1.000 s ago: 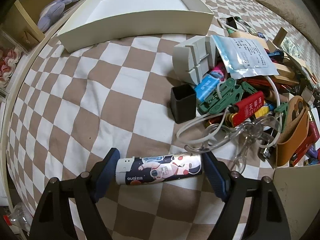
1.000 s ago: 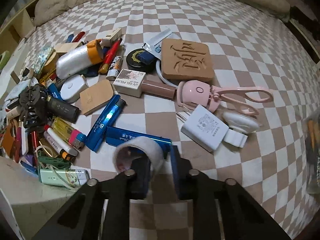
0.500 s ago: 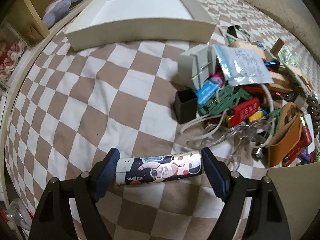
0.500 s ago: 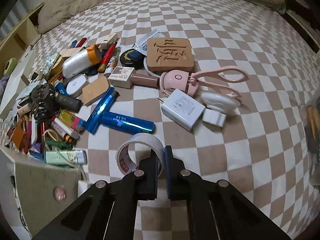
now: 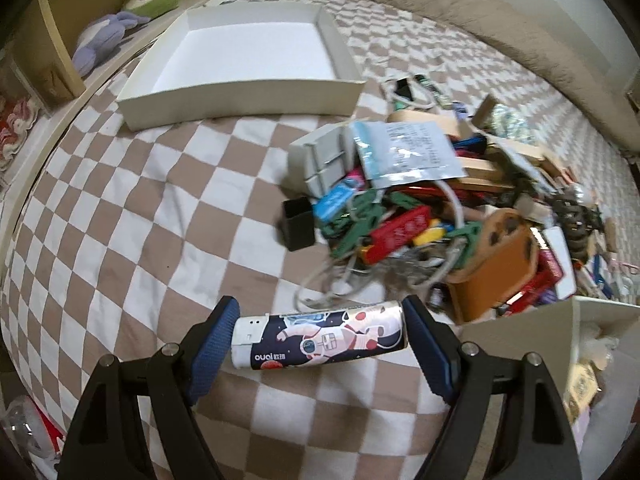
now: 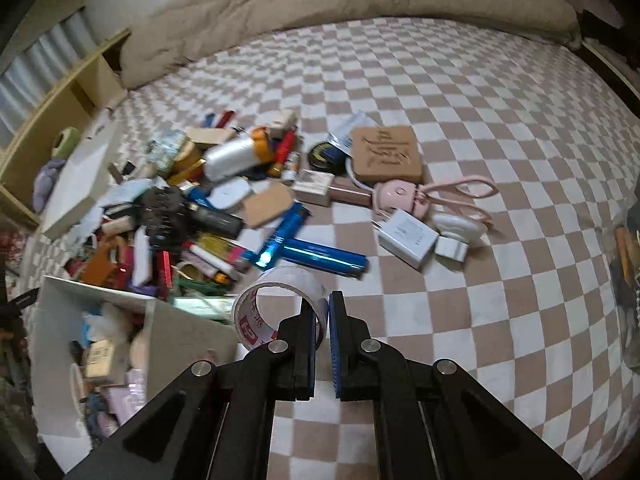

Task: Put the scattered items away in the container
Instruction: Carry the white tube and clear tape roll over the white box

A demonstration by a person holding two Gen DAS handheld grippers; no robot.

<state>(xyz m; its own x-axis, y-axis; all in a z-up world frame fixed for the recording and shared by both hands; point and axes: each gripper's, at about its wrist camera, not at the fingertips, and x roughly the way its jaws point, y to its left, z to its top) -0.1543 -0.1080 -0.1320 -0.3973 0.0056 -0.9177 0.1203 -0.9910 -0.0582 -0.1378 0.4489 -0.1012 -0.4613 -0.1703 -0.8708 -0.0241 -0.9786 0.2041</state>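
Observation:
My left gripper (image 5: 320, 334) is shut on an astronaut-print tube (image 5: 320, 335), held by its ends crosswise above the checkered bedspread. My right gripper (image 6: 322, 320) is shut on the wall of a clear tape roll (image 6: 276, 304) with red print, lifted above the bed. A white box (image 6: 96, 364) holding several items sits at lower left of the right wrist view; its corner shows in the left wrist view (image 5: 576, 344). A pile of scattered items (image 5: 420, 220) lies right of the left gripper. An empty white tray (image 5: 248, 48) lies far ahead.
In the right wrist view a white charger (image 6: 406, 238), pink scissors (image 6: 452, 192), a wooden tile (image 6: 386, 154) and blue tubes (image 6: 320, 256) lie on the bedspread. A beige duvet (image 6: 340, 12) runs along the far edge. Shelves with plush toys (image 5: 104, 40) stand at left.
Both grippers have risen, carrying their objects. The right gripper closed on the tape roll and moved back toward the white box. The left still holds the tube.

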